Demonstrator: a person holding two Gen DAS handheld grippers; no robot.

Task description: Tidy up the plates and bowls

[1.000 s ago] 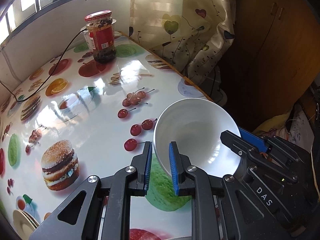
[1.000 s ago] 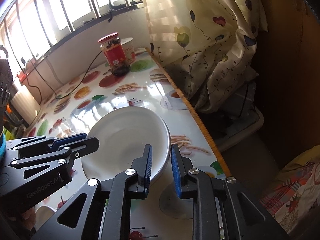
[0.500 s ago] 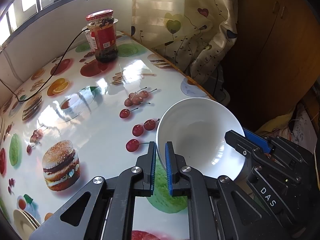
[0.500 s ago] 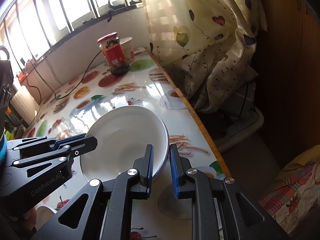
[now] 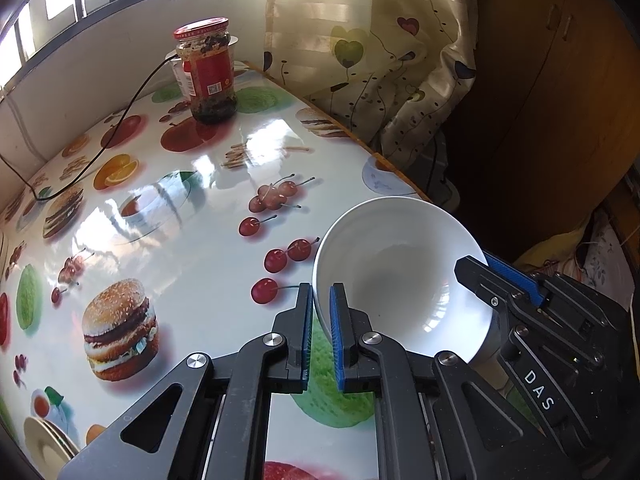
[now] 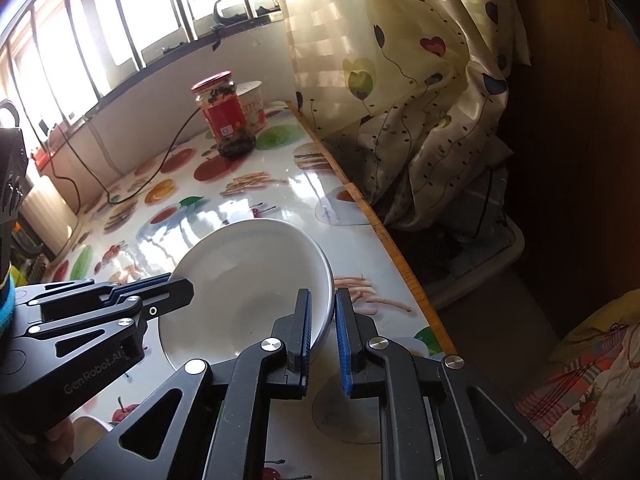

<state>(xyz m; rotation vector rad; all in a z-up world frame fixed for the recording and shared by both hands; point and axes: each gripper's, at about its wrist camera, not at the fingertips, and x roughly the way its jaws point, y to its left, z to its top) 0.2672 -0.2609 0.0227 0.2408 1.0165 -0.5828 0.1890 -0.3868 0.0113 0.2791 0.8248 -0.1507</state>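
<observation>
A white bowl sits tilted over the fruit-print table, close to its right edge. My left gripper is shut on the bowl's near-left rim, one blue pad inside and one outside. My right gripper is shut on the opposite rim of the same bowl. Each gripper shows in the other's view: the right gripper on the bowl's right side, the left gripper on its left side. I cannot tell whether the bowl's base touches the table.
A red-lidded jar with a white cup behind it stands at the back by the wall. A black cable trails across the far table. Stacked plates lie at the near left. A curtain hangs beyond the table edge.
Both grippers' jaws have closed from a small gap onto the bowl's rim. The bowl has tipped slightly; the hands have stayed in place.
</observation>
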